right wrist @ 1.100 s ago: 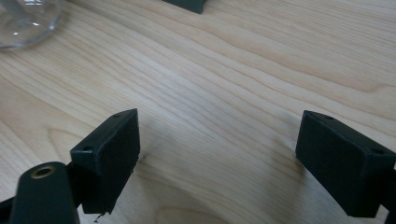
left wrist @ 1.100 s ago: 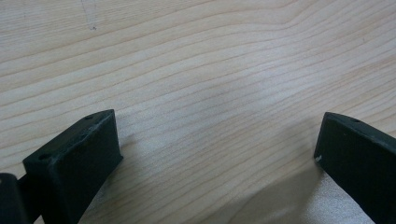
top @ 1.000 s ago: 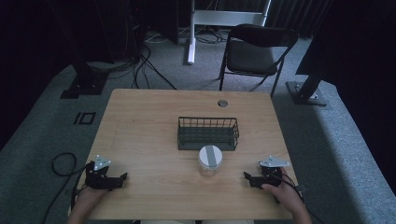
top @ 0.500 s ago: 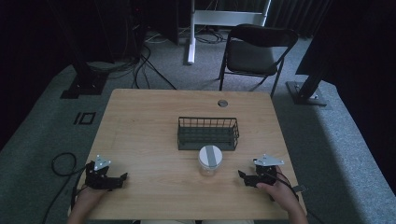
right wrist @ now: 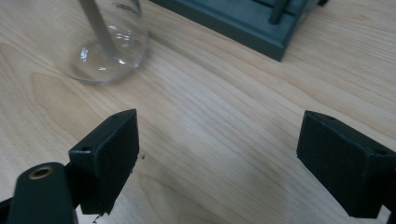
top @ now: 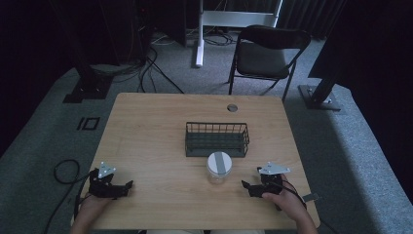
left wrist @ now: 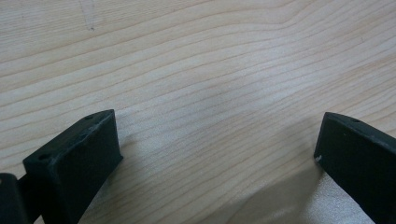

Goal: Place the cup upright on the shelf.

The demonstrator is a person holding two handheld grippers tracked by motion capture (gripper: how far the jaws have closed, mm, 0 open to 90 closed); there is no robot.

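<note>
A clear glass jar (top: 217,167) with a white lid and a grey stripe stands on the wooden table (top: 156,131), just in front of a dark wire basket (top: 216,139). My right gripper (top: 249,187) rests open on the table to the right of the jar, nothing between its jaws. In the right gripper view the jar's base (right wrist: 105,51) sits at the upper left and the basket's base (right wrist: 252,21) at the top. My left gripper (top: 126,187) lies open near the table's front left corner; in the left gripper view (left wrist: 217,149) bare wood lies between its jaws.
A round grommet (top: 232,107) sits near the table's far edge. Beyond the table stand a black folding chair (top: 267,53), stand bases and loose cables on the grey carpet. A cable loop (top: 63,170) lies on the floor at the left.
My right gripper has shifted a little left, toward the jar. The left gripper has stayed put.
</note>
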